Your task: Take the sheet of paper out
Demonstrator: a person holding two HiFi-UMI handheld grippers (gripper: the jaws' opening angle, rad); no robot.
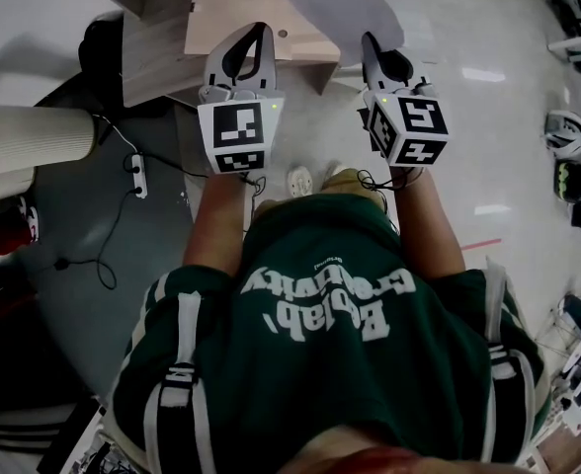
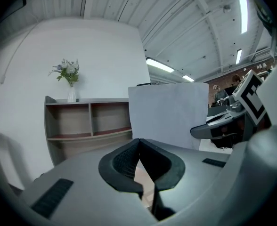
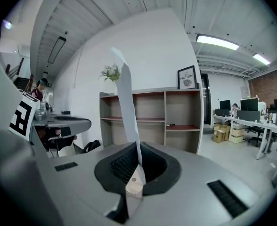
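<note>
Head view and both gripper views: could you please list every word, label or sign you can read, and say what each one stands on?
"NATURE": on the framed picture atop the shelf unit; the smaller line above it is too small to read.
White lettering on the green shirt: upside down, not reliably readable.
The marker cubes: square codes only, no words.
The sheet of paper: no print visible.
</note>
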